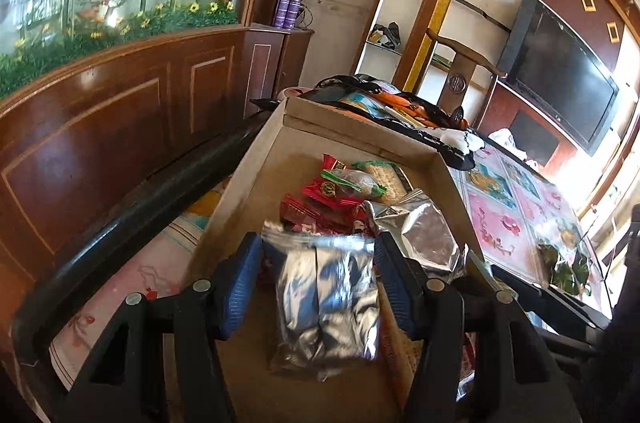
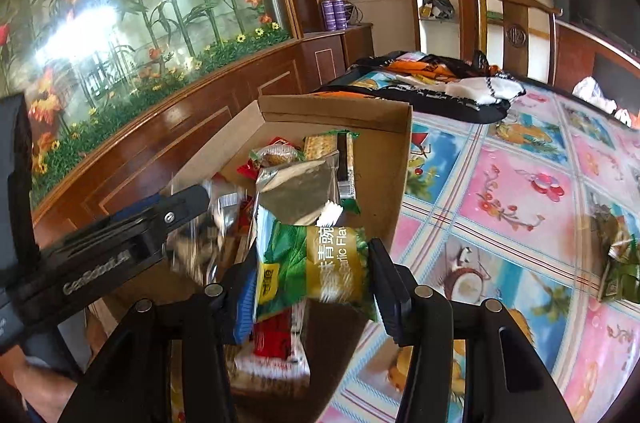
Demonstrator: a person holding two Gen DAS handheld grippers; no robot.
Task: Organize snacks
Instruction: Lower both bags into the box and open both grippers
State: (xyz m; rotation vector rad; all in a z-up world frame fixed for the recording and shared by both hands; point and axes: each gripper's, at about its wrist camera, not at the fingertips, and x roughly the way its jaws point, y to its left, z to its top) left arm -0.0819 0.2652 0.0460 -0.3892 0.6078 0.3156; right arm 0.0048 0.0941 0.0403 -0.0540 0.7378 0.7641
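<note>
Right hand-held gripper (image 2: 312, 271) clamps green packet (image 2: 316, 267).

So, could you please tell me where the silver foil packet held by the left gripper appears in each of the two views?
Left wrist view: the silver foil packet hangs at bottom centre between the left gripper fingers, over the cardboard box.
Right wrist view: it shows blurred at centre left, below the black finger of that gripper.
Shared landmark: the cracker pack at the box's far end.
</note>
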